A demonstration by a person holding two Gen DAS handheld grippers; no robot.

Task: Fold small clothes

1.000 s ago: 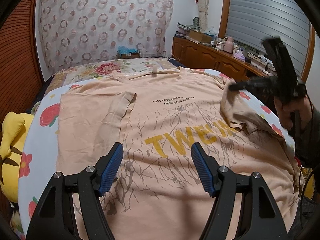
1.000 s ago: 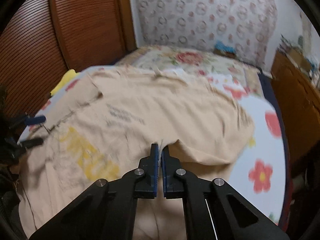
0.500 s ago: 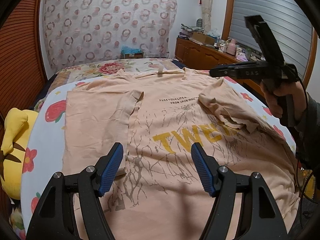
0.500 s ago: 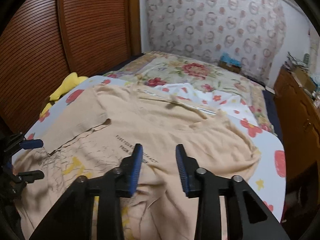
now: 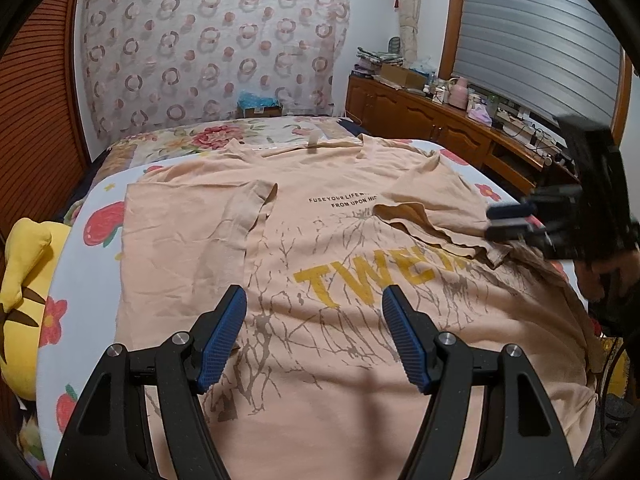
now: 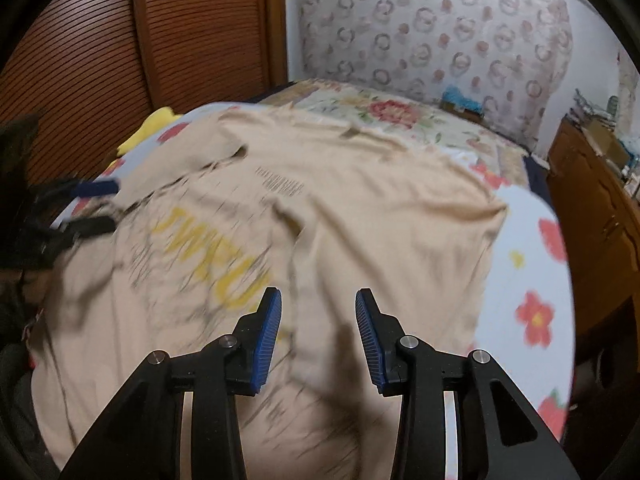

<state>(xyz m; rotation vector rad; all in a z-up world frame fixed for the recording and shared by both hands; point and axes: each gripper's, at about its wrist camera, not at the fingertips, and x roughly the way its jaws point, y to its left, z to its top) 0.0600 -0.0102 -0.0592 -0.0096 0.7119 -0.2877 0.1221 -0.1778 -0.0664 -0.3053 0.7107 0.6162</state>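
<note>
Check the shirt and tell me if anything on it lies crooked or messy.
The right sleeve lies crumpled, its edge wavy and one corner curled up by the yellow lettering. The left sleeve lies folded in flat. The rest of the shirt is spread smooth on the bed.

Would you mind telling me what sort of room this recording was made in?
Most likely a bedroom in a home: the T-shirt lies on a bed with flowered bedding, a wooden sideboard stands along the wall, and a patterned curtain hangs behind.
</note>
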